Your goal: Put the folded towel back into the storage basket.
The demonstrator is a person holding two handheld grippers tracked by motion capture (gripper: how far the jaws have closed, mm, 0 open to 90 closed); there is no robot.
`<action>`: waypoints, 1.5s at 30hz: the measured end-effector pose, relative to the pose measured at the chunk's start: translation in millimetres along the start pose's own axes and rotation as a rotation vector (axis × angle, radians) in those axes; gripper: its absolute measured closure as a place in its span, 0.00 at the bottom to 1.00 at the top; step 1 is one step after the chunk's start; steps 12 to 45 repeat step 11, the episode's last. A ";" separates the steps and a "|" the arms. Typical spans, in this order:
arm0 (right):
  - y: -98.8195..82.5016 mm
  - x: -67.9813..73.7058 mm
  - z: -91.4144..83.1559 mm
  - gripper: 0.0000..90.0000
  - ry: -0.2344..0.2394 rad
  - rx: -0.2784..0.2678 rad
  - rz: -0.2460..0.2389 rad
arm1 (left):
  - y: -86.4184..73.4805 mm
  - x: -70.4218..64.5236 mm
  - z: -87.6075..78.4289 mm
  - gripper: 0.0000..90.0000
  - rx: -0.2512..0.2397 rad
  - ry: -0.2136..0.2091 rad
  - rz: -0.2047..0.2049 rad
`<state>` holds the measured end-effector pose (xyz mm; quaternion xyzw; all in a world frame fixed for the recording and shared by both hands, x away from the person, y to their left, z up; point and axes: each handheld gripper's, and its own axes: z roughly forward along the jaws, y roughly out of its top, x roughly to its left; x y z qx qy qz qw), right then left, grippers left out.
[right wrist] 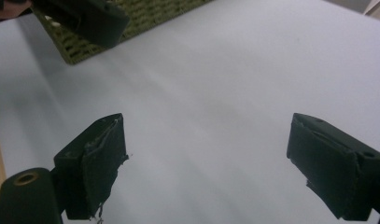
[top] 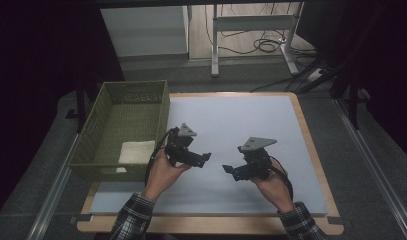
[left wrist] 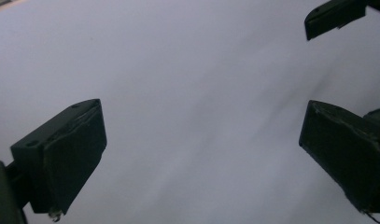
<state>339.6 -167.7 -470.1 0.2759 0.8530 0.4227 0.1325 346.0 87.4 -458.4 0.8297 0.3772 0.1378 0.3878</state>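
Note:
My left gripper (top: 205, 157) is held over the pale mat (top: 241, 120), just right of an olive woven basket (top: 164, 112), and points to the right. Its jaws stand open in the left gripper view (left wrist: 201, 140) with bare mat between them. My right gripper (top: 230, 171) faces it from the right, a short gap apart. It is open too (right wrist: 206, 158), with nothing between its pads. A folded white cloth (top: 136, 151) lies in the basket's near right corner.
The mat covers a wooden board (top: 311, 145) on a grey table. A corner of the basket (right wrist: 145, 18) and the left gripper's jaw (right wrist: 85, 18) show at the top of the right gripper view. A white cabinet (top: 146, 30) and desk legs stand beyond the table.

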 end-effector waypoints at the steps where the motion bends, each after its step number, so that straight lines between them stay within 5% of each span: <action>1: -3.0 -1.1 -0.3 0.13 -0.004 0.004 0.002 | -4.6 -2.6 5.4 0.01 0.005 -0.006 0.002; 11: -31.6 -10.6 -0.8 0.13 -0.031 0.013 0.014 | -38.3 -13.0 37.9 0.01 0.032 -0.014 0.002; 45: -31.6 -10.6 -0.8 0.13 -0.031 0.013 0.014 | -38.3 -13.0 37.9 0.01 0.032 -0.014 0.002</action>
